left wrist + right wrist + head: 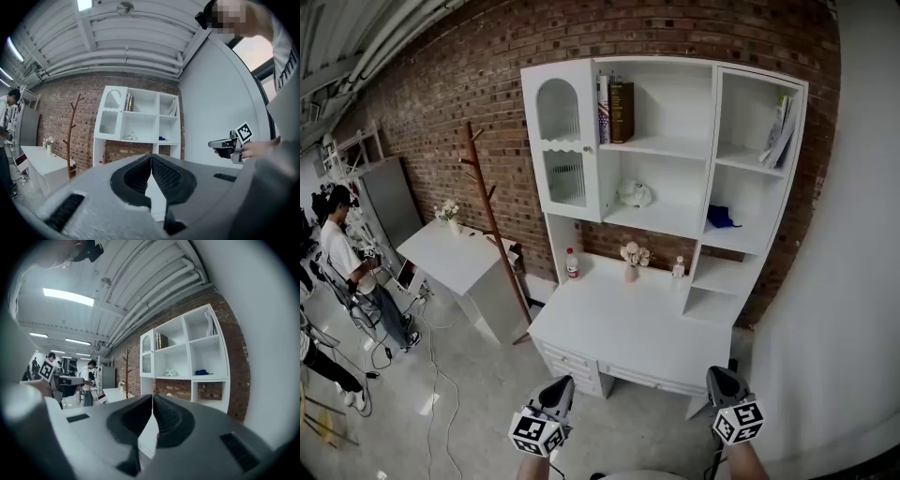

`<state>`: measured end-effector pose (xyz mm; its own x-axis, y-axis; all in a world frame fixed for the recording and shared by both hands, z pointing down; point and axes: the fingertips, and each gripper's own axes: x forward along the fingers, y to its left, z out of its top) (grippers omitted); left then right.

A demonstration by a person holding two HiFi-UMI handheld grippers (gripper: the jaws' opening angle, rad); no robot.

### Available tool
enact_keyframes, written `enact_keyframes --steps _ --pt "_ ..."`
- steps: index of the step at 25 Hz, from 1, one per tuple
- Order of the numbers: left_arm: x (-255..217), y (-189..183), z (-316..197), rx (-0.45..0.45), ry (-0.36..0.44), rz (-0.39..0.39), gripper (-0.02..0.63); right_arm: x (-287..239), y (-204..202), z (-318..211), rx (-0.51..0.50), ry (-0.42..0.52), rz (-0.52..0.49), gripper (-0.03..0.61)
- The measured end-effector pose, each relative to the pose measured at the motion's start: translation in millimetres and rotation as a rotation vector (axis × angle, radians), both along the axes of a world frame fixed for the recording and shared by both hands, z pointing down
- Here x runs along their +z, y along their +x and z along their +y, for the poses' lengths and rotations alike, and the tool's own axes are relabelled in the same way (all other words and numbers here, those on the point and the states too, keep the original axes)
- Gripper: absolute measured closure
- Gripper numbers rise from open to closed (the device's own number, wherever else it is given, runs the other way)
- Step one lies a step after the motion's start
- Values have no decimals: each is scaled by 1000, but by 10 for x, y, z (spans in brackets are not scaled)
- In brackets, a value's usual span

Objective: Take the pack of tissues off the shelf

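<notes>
A small blue pack (pixel 723 217) lies on the middle shelf of the right column of the white shelf unit (pixel 670 148). It also shows as a blue spot in the left gripper view (pixel 161 138) and in the right gripper view (pixel 202 372). My left gripper (pixel 556 394) and right gripper (pixel 719 379) are held low, in front of the desk and far from the shelf. In each gripper's own view, the left gripper (pixel 151 156) and the right gripper (pixel 153 397) have their jaws pressed together with nothing between them.
On the white desk top (pixel 628 328) stand a red-capped bottle (pixel 572 264), a flower vase (pixel 632 258) and a small bottle (pixel 678 269). Books (pixel 616 111) and a white figure (pixel 634 194) fill other shelves. A wooden coat rack (pixel 492 220), a white table (pixel 455 253) and a person (pixel 347 262) are at the left.
</notes>
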<state>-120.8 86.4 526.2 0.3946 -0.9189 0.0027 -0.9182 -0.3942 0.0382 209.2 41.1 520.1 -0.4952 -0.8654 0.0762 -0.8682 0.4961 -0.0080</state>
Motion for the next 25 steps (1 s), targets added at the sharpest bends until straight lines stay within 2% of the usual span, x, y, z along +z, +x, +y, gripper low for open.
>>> enact_keyframes --steps 14,25 --pt "11 -103 89 37 -17 4 588 -45 -121 134 25 -9 7 545" --pt "85 -438 217 90 -21 0 588 -23 -469 355 69 -10 11 545"
